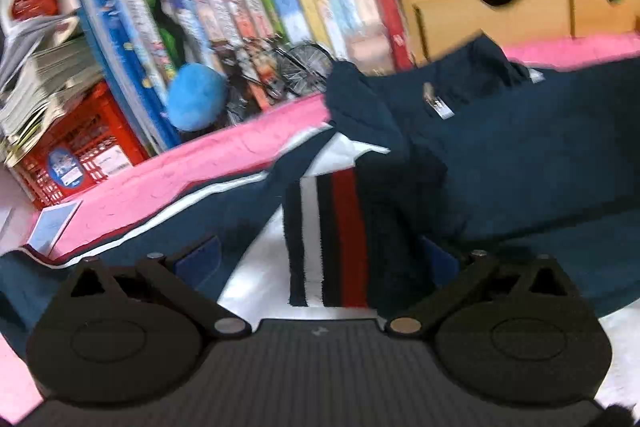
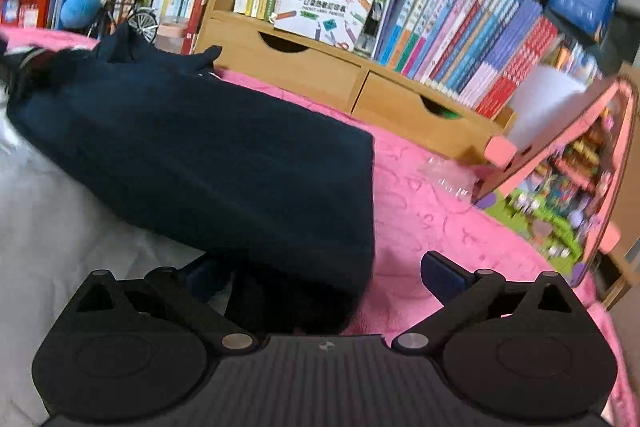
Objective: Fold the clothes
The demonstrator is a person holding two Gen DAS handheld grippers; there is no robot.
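A navy garment (image 1: 520,155) with white and red stripes lies on a pink blanket (image 1: 160,183). Its striped part (image 1: 328,239) hangs or lies between the spread fingers of my left gripper (image 1: 320,259), which is open; the blue pads (image 1: 198,259) stand far apart. In the right wrist view the same navy garment (image 2: 208,155) lies as a flat folded slab, partly on a white sheet (image 2: 52,227). Its near corner reaches in between the fingers of my right gripper (image 2: 326,275), which is open too. The view is blurred.
Rows of books (image 1: 280,7) and a wooden drawer unit (image 2: 320,75) line the far edge of the blanket. A red crate (image 1: 80,155), a blue plush ball (image 1: 196,103) and a model bicycle (image 1: 300,67) stand at the left. A pink toy house (image 2: 560,163) stands at the right.
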